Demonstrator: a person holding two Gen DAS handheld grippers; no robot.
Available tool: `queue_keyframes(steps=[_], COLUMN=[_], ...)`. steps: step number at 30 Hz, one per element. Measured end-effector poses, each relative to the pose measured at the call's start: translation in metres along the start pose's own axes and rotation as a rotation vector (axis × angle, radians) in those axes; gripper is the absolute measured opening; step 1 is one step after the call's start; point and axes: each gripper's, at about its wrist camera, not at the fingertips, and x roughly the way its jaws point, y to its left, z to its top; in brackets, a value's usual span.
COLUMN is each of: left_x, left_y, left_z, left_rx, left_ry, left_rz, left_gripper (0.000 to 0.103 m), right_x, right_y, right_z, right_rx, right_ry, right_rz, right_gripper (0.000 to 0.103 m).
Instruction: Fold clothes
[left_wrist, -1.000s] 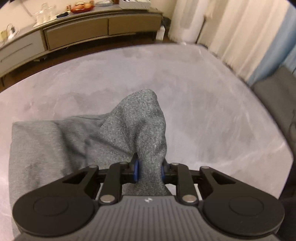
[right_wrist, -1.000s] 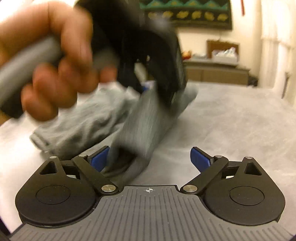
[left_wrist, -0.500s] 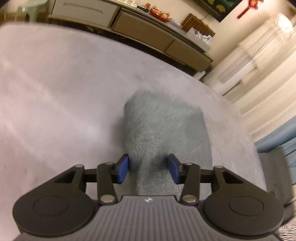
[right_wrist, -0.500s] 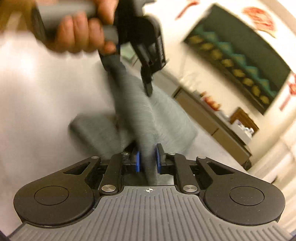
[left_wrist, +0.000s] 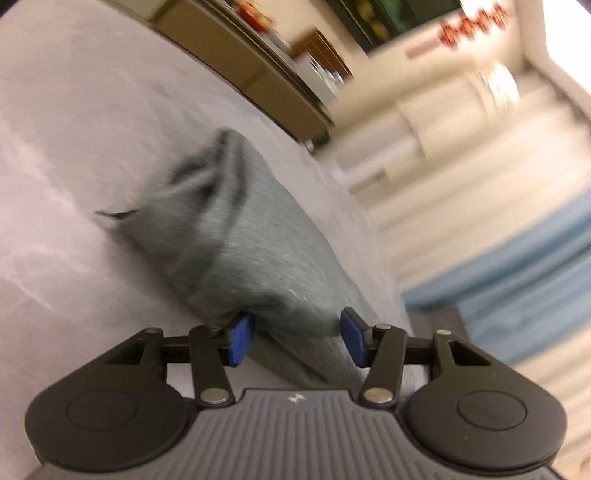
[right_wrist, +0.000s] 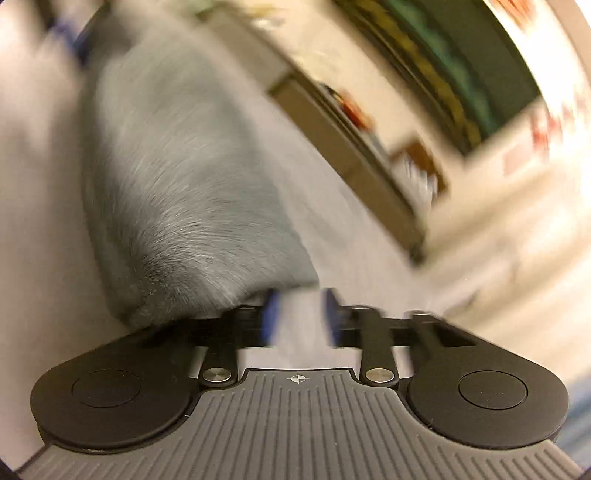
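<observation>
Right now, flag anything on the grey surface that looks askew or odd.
The grey garment is a lumpy bundle rather than a flat fold: its far end is puckered into dark creases. Both the left claw and the right claw are open. Motion blur hides finer detail.

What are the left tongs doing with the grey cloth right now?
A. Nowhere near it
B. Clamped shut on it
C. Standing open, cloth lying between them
C: the left tongs stand apart, with the grey cloth lying loose between the blue pads.
</observation>
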Motion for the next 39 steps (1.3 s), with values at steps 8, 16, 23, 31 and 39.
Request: queue_keyframes(steps=[8,16,23,31,39], left_x=[-0.003,-0.019,-0.005,-0.007,-0.022], left_y=[0.007,-0.018,-0.001,0.006,-0.01], left_z=[0.004,0.017,0.035,0.016,-0.003], left_rx=[-0.032,0.084,0.15,0.108,0.123], left_ry=[-0.056,-0.12,-0.094,-0.063,-0.057], left_rz=[0.036,0.055,0.161,0.094,0.065], left_gripper=[0.057,0.031,0.035,0.039,0.051], right_x=[0.004,0.02,-0.037,-0.034,-0.006], right_y=[-0.068,-0.059,-0.038,0.046,-0.005], right_z=[-0.035,-0.039,-0.032,0.023,-0.003], right_rx=[1.036,1.157,0.876,0.319,0.277], right_ry=[0.041,0.028,-0.06,-0.08,0.096], right_rz=[0.597,0.6,0.492,0.345,0.086], right_gripper=[0.071,0.075,0.074,0.059,0.047])
